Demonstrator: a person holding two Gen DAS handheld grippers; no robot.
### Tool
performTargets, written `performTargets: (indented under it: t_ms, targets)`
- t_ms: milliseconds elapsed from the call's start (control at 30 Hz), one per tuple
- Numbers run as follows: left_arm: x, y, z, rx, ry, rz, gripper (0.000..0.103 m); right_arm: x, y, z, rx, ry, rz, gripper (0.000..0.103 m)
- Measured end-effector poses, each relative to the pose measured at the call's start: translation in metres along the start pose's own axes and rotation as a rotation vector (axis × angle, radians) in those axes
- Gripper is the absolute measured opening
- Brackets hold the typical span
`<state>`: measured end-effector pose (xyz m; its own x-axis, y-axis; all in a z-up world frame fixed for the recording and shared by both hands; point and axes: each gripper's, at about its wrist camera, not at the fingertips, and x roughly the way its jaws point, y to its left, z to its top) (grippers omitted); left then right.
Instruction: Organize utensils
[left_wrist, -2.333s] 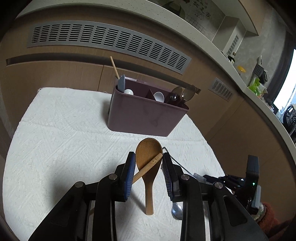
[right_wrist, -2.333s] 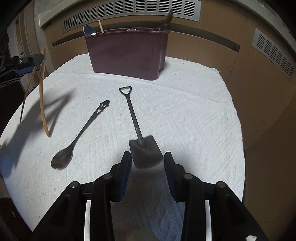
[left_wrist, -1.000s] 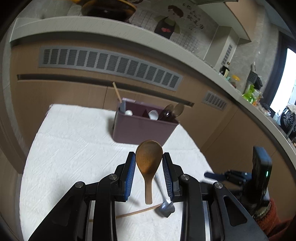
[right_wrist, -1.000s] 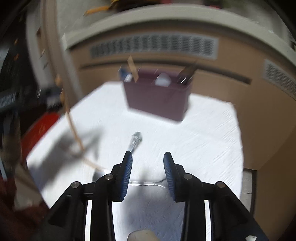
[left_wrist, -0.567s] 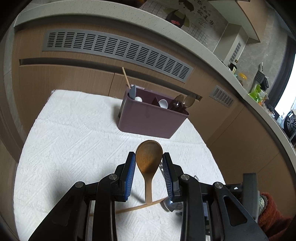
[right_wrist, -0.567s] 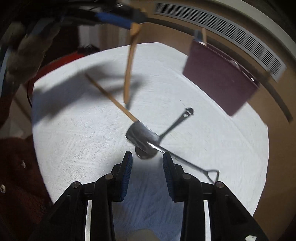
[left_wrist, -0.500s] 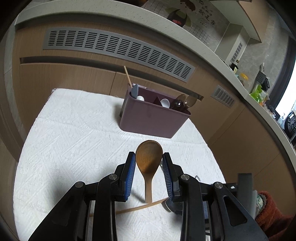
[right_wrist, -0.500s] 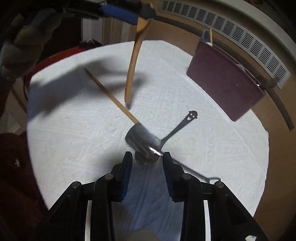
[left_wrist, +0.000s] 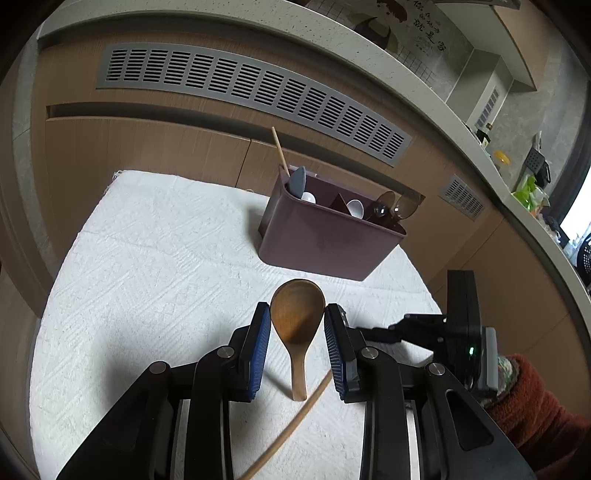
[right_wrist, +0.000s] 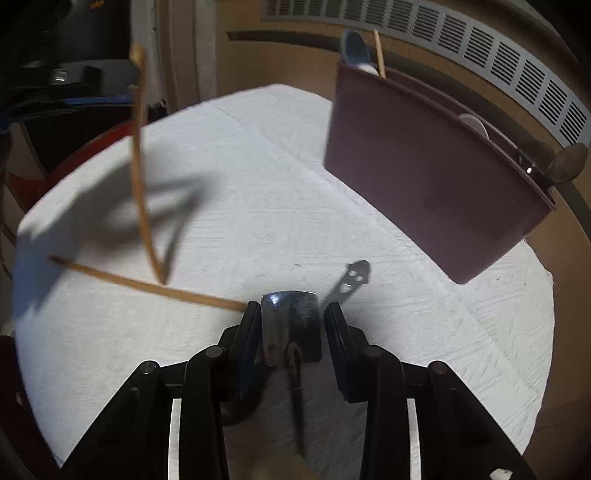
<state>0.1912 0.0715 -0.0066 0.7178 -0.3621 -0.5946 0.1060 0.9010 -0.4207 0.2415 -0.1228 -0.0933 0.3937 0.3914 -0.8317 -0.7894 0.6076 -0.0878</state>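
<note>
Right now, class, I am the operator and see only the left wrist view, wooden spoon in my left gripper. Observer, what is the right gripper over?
Observer: The right gripper straddles a metal shovel spoon; its jaws are opening, with the blade between them.
Operator: Any other metal nearby?
Observer: A cut-out spoon handle lies on the cloth just beyond its fingers.
Operator: Does my wooden spoon touch the chopstick?
Observer: The wooden spoon hangs with its tip right at the chopstick; contact cannot be told.

Two grippers (left_wrist: 297, 332) (right_wrist: 291, 332); one maroon utensil caddy (left_wrist: 325, 240); one wooden spoon (left_wrist: 297, 321); one loose chopstick (right_wrist: 147, 286); two metal utensils (shovel-shaped spoon (right_wrist: 291, 325), cut-out handle (right_wrist: 351, 282)); one white tabletop cloth (left_wrist: 166, 258).
</note>
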Motion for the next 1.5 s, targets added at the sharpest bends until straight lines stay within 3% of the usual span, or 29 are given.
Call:
performTargets:
  t_ms: [167, 333, 533, 600, 667, 833, 933, 1033, 1100, 1300, 1400, 1433, 1500]
  targets:
    - [0.004, 0.001, 0.0, 0.001, 0.007, 0.001, 0.031, -0.003, -0.02, -0.006, 0.117, 0.003, 0.075, 0.037]
    - [0.01, -0.008, -0.001, 0.032, 0.026, 0.004, 0.028, -0.014, -0.014, -0.013, 0.19, 0.013, -0.021, 0.029]
    - [0.012, -0.013, 0.001, 0.066, 0.024, 0.074, 0.026, -0.056, -0.015, -0.018, 0.268, -0.092, -0.053, 0.029]
    - [0.016, 0.002, 0.003, 0.006, 0.029, 0.137, 0.026, -0.067, -0.021, -0.021, 0.306, -0.112, -0.061, 0.029]
    - [0.024, 0.028, 0.003, -0.114, 0.067, 0.181, 0.027, -0.076, -0.027, -0.024, 0.334, -0.133, -0.088, 0.029]
    - [0.053, 0.074, 0.003, -0.339, 0.133, 0.195, 0.035, -0.083, -0.035, -0.031, 0.368, -0.154, -0.109, 0.029]
    - [0.076, 0.077, 0.009, -0.363, 0.16, 0.175, 0.04, -0.081, -0.036, -0.033, 0.381, -0.162, -0.11, 0.029]
    - [0.104, 0.066, 0.019, -0.312, 0.202, 0.181, 0.043, -0.077, -0.037, -0.034, 0.397, -0.169, -0.112, 0.029]
    - [0.122, 0.05, 0.022, -0.227, 0.233, 0.213, 0.044, -0.079, -0.038, -0.036, 0.408, -0.174, -0.113, 0.029]
    - [0.145, -0.002, 0.007, 0.143, 0.211, 0.395, 0.044, -0.078, -0.036, -0.039, 0.405, -0.193, -0.199, 0.029]
    - [0.142, 0.001, 0.006, 0.134, 0.194, 0.378, 0.043, -0.08, -0.038, -0.038, 0.418, -0.214, -0.174, 0.029]
    - [0.138, 0.006, 0.008, 0.104, 0.191, 0.372, 0.031, -0.083, -0.04, -0.038, 0.431, -0.227, -0.163, 0.029]
    - [0.127, 0.013, 0.01, 0.036, 0.181, 0.325, 0.03, -0.089, -0.042, -0.038, 0.453, -0.252, -0.15, 0.029]
